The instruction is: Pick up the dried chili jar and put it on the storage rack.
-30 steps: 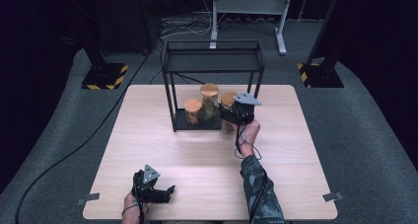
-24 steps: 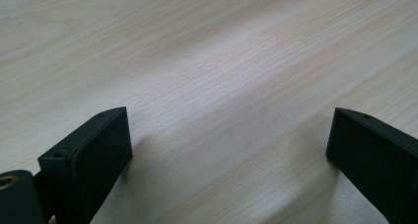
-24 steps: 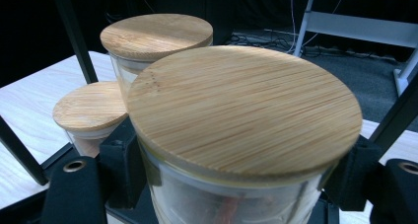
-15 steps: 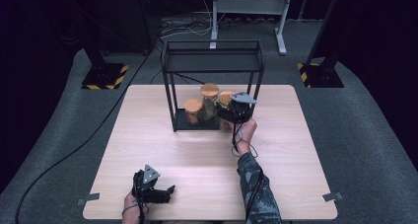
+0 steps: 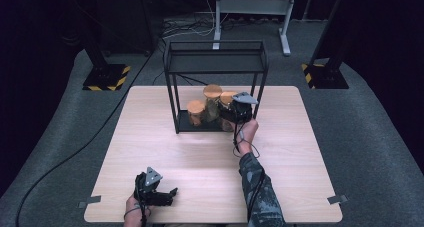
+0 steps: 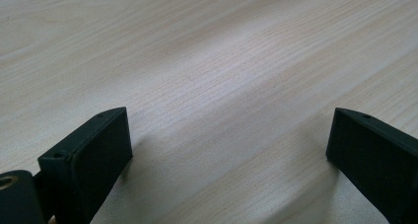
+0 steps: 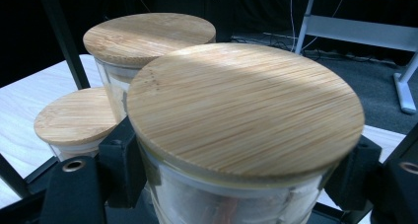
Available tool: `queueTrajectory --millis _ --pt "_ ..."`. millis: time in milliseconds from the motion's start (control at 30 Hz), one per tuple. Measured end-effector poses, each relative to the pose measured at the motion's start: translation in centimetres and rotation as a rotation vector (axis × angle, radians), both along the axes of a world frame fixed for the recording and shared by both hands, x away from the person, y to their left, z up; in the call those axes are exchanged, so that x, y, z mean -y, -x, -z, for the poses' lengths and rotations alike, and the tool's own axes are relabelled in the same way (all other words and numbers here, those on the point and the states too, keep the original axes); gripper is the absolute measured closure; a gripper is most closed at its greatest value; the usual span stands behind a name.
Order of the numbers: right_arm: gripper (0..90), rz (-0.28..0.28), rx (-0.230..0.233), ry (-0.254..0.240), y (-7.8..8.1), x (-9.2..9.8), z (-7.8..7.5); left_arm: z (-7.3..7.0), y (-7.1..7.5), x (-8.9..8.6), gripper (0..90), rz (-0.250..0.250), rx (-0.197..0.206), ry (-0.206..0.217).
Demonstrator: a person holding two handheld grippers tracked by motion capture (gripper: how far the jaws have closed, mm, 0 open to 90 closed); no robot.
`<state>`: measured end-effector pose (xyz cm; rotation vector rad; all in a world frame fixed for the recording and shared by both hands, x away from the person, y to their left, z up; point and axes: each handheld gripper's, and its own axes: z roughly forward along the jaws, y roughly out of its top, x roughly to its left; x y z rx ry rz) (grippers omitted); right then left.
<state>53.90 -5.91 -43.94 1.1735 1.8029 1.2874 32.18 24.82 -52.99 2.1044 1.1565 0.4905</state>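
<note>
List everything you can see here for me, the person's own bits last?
jars: three, clear glass with round wooden lids, clustered on the bottom shelf of the rack; the nearest jar sits between the right gripper's fingers.
rack: one, black metal frame with a top shelf, standing at the far middle of the table.
table: one, pale wood, centre of the high view.
floor stands: two, black with yellow-black striped bases, left and right beyond the table.
grey frame: one, on the floor behind the rack.
left gripper: one, black, fingers open, low over the table's near edge.
right gripper: one, black, shut on the nearest jar at the rack.
sleeve: one, patterned, on the right forearm.
</note>
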Motion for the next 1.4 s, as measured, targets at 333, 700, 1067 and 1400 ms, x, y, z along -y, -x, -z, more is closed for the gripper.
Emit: queueTrajectory --millis 333,700,1067,1400 --pt "24.4 0.004 0.003 -0.003 -0.2 -0.2 0.1 0.0 0.0 0.0 2.9 -0.001 0.001 0.0" --pt "24.3 -0.002 -0.002 -0.003 -0.2 -0.1 0.0 0.0 0.0 0.0 2.9 0.0 0.0 0.0" --pt "9.5 0.024 -0.067 -0.004 0.4 0.1 0.3 0.0 0.0 0.0 3.0 0.0 0.0 0.001" --pt "3.0 -0.013 -0.109 0.011 2.4 1.0 0.0 0.0 0.0 0.0 2.9 0.0 0.0 0.001"
